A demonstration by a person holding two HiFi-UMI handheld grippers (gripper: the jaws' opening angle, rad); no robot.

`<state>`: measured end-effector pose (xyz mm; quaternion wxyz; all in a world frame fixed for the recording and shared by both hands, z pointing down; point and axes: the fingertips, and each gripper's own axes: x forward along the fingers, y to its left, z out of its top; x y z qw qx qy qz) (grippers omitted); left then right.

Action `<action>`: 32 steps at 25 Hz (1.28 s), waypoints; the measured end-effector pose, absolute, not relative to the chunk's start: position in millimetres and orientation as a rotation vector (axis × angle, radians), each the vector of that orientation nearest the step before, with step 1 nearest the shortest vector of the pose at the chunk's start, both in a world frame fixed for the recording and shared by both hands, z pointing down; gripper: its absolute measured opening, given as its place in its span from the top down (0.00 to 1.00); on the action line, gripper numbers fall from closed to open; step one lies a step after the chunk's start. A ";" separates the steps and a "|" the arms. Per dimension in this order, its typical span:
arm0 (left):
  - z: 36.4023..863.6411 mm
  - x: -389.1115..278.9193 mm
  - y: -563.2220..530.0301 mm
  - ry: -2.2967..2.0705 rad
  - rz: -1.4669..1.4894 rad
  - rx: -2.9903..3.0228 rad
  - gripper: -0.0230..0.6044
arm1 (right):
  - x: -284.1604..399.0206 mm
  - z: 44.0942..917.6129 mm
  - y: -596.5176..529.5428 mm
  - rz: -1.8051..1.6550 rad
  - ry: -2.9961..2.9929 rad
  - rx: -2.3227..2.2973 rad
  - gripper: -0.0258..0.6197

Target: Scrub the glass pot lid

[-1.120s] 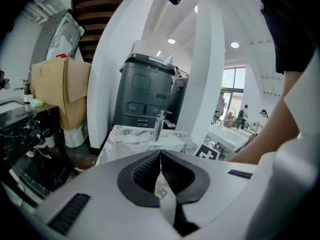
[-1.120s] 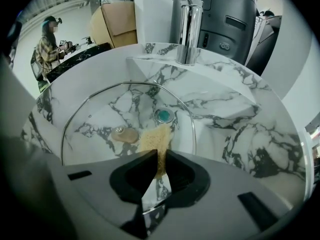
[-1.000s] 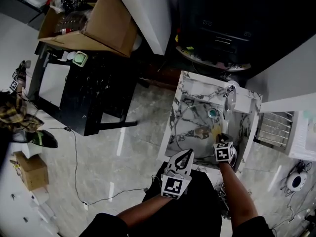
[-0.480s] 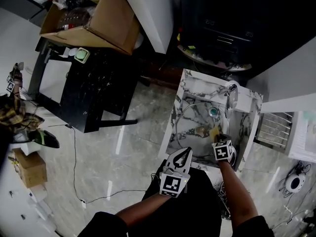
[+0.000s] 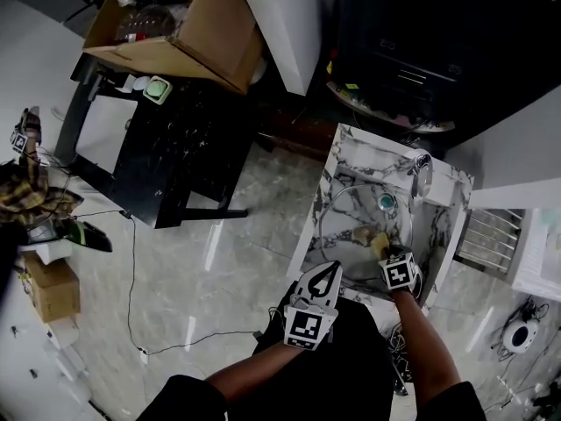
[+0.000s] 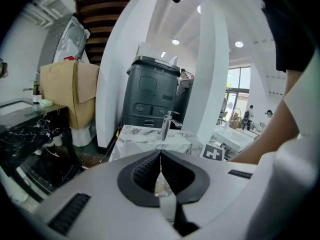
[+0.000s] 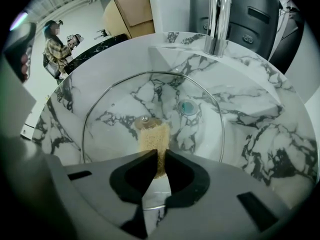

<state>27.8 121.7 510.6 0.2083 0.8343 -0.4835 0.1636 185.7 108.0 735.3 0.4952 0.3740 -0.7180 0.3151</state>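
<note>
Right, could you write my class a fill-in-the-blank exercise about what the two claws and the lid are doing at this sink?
1. The right claw is shut on a yellowish ___.
2. The glass pot lid lies in the marble ___.
3. The left claw is ___, with nothing between its jaws.
Missing words: sponge; sink; shut.
</note>
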 end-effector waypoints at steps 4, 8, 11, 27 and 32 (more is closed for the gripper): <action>510.5 24.8 123.1 -1.357 0.448 2.314 0.94 | 180.8 736.6 114.3 0.785 -1.743 0.865 0.87; 511.6 23.5 123.6 -1.359 0.437 2.301 0.94 | 174.1 735.5 120.6 0.819 -1.752 0.819 0.87; 513.1 20.8 123.9 -1.368 0.440 2.294 0.94 | 168.4 737.0 122.8 0.831 -1.767 0.789 0.87; 515.9 4.5 124.2 -1.392 0.438 2.262 0.94 | 133.7 733.4 135.1 0.920 -1.837 0.616 0.87; 518.1 0.8 124.3 -1.392 0.444 2.258 0.94 | 118.3 734.7 143.0 0.873 -1.861 0.527 0.87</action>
